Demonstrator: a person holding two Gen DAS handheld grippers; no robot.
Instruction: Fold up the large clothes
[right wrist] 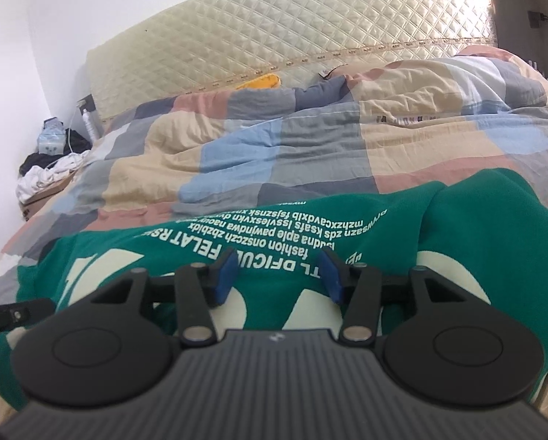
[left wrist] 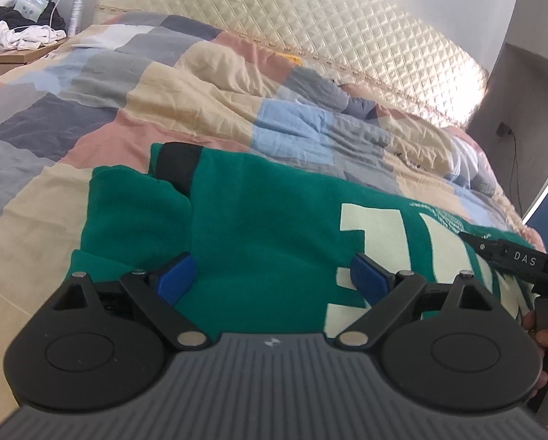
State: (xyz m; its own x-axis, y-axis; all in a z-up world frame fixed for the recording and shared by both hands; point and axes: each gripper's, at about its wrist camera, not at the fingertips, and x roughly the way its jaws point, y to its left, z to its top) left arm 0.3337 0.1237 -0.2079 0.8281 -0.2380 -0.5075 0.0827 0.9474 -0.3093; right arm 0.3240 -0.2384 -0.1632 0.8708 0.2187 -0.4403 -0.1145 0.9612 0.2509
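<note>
The green sweatshirt is spread on the near side of the checked quilt, its long axis running left to right. Both claws are held apart and empty above it: the left gripper near the folded sleeve end, the right gripper over the lettering. The near hem is hidden beneath both grippers.

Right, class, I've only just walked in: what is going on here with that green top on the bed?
A person holds a claw in each hand above a green sweatshirt spread on a bed's patchwork duvet. The left claw and the right claw both stand open over the cloth, gripping nothing. One sleeve already lies folded across the body; the rest is not yet folded.
</note>
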